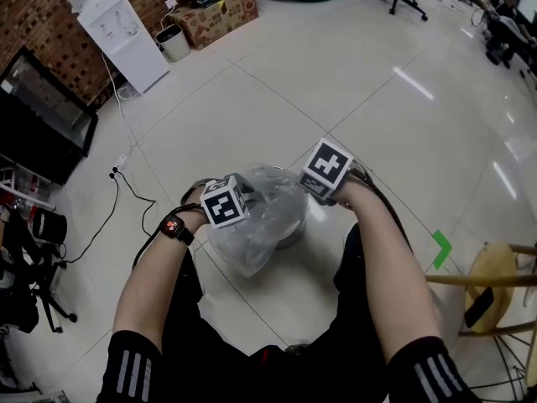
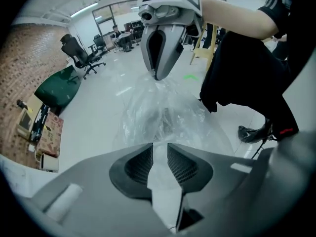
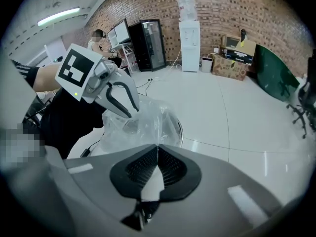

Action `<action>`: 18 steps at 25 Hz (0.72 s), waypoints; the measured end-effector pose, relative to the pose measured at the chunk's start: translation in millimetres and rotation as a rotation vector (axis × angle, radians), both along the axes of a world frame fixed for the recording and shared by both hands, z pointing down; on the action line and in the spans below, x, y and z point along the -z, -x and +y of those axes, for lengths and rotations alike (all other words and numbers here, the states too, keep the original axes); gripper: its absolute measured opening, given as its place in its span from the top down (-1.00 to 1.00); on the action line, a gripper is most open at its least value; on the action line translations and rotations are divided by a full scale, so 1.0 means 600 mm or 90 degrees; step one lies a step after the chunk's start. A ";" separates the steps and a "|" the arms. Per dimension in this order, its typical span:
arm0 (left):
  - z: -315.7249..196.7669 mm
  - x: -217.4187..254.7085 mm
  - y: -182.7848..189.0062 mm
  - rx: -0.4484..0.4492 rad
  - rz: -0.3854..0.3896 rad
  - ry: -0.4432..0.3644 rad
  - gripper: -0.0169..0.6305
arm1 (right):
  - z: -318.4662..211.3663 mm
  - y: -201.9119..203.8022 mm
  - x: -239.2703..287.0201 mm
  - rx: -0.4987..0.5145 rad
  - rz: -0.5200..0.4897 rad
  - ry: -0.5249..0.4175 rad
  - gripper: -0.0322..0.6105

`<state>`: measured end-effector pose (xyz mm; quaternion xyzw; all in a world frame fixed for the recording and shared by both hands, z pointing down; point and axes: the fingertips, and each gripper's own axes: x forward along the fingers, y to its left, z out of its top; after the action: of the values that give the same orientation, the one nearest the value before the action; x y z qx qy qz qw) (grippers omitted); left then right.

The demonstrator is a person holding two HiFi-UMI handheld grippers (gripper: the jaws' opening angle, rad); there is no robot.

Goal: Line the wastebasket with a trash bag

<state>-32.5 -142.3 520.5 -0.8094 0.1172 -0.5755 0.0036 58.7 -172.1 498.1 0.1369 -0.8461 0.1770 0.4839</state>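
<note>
The trash bag (image 1: 262, 215) sat at the centre of the head view, a clear, thin, crinkled film bunched up over the wastebasket (image 1: 294, 232) on the white tiled floor (image 1: 361, 82). It caught the light in pale, glossy folds. Through it I could make out the basket's round metal rim and, in the left gripper view, a dark mesh-like wall just above the middle of the frame. One slack flap spilled down the basket's side toward the lower left of the head view. The rest ballooned up between the two marker cubes.

My left gripper (image 2: 159, 151) came at the bag from the left side of the head view. Its jaws stood a little apart with a strip of the film lying in the gap. The pads looked loose on it rather than biting, though the pale plastic against the pale floor made that hard to judge. My right gripper (image 3: 156, 151) was clenched, its tips meeting on a pinch of the bag's upper edge, and the film rose crumpled straight from that point. The two claws faced each other closely across the gathered top of the bag, each showing in the upper part of the other's view.
</note>
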 end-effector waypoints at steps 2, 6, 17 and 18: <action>-0.019 -0.025 -0.002 0.004 -0.014 -0.004 0.67 | -0.003 -0.002 -0.004 -0.004 0.006 0.001 0.87; -0.046 -0.088 -0.009 0.013 -0.038 0.002 0.66 | -0.005 -0.013 -0.019 -0.005 0.032 -0.009 0.87; -0.067 -0.218 -0.027 0.024 -0.068 0.080 0.66 | -0.010 -0.017 -0.086 -0.017 0.080 -0.004 0.87; -0.065 -0.229 -0.027 0.023 -0.072 0.088 0.66 | -0.013 -0.018 -0.094 -0.015 0.084 -0.008 0.87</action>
<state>-16.2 -181.3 657.8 -0.7719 0.0915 -0.6267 -0.0560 69.2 -179.7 554.3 0.1614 -0.8115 0.1683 0.5358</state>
